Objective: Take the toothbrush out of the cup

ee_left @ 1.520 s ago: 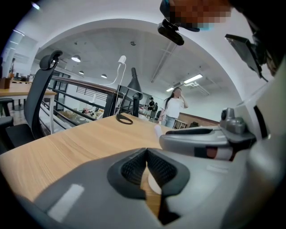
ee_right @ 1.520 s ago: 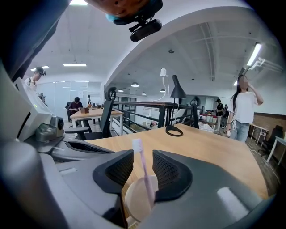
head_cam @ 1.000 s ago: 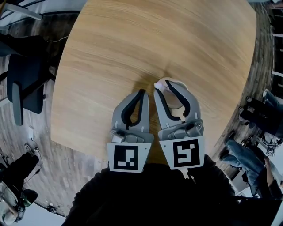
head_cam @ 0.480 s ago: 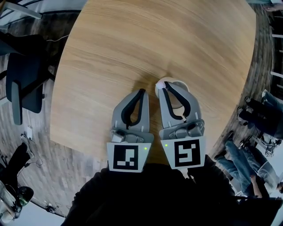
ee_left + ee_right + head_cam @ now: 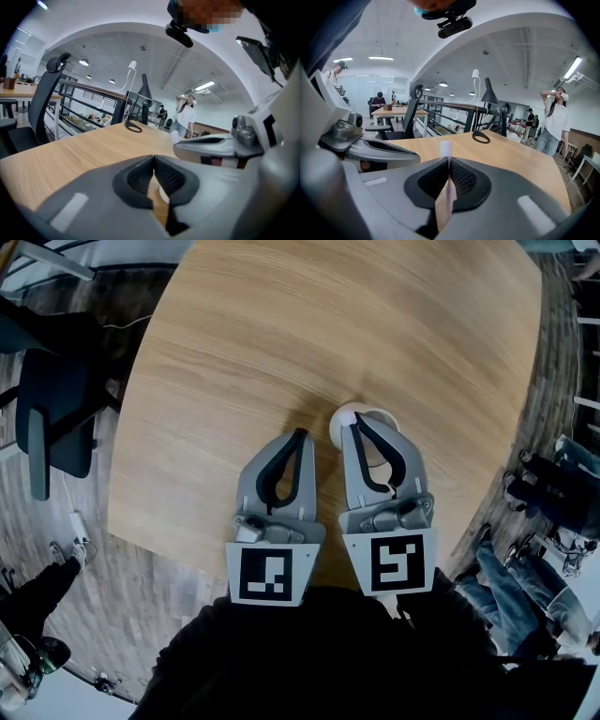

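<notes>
A white cup [image 5: 343,416] stands on the round wooden table [image 5: 328,324], mostly hidden under my right gripper [image 5: 353,425]. In the right gripper view a pale toothbrush [image 5: 446,149] stands upright between the black pads [image 5: 461,177], its bristle head poking above them. The right gripper's [image 5: 449,161] jaws are closing and pinch the thin handle. My left gripper [image 5: 299,435] hovers just left of the cup, shut with nothing in it. In the left gripper view its pads [image 5: 140,177] meet, and a sliver of the cup [image 5: 164,194] shows behind them.
A black ring [image 5: 481,137] lies farther out on the table, with a desk lamp [image 5: 489,96] behind it. An office chair [image 5: 52,418] stands left of the table. People sit and stand off the table's right edge [image 5: 562,484]. The table's near edge runs just under both grippers.
The right gripper's jaws have drawn together around the toothbrush over the cup. Both hands have stayed in place. The left gripper has not changed.
</notes>
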{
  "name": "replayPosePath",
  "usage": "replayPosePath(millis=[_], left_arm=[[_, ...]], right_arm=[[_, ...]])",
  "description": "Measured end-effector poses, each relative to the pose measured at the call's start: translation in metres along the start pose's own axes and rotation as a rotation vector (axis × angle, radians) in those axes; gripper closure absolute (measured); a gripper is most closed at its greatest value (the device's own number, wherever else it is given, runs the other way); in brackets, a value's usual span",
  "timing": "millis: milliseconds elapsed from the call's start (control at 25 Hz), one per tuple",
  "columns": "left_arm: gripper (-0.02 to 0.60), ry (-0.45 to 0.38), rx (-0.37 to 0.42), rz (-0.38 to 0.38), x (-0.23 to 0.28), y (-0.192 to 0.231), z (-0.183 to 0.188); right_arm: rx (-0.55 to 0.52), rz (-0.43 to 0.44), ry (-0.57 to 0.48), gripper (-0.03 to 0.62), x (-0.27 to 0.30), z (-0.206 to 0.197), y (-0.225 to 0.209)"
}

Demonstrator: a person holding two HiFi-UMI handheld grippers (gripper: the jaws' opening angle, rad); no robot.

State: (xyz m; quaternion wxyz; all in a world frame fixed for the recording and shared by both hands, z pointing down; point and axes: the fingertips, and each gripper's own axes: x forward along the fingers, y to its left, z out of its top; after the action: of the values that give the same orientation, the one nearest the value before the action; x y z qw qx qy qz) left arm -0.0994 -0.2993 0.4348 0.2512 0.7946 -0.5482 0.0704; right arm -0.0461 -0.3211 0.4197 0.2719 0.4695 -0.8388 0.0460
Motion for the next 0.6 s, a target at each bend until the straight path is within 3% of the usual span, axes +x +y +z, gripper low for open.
replayPosePath(millis=[600], left_arm=[[0.574,-0.057,0.076,-0.029,-0.029,-0.031,0.024]], right_arm=[[0.163,-0.069,-0.162,0.585,-0.046,0.029,-0.021]])
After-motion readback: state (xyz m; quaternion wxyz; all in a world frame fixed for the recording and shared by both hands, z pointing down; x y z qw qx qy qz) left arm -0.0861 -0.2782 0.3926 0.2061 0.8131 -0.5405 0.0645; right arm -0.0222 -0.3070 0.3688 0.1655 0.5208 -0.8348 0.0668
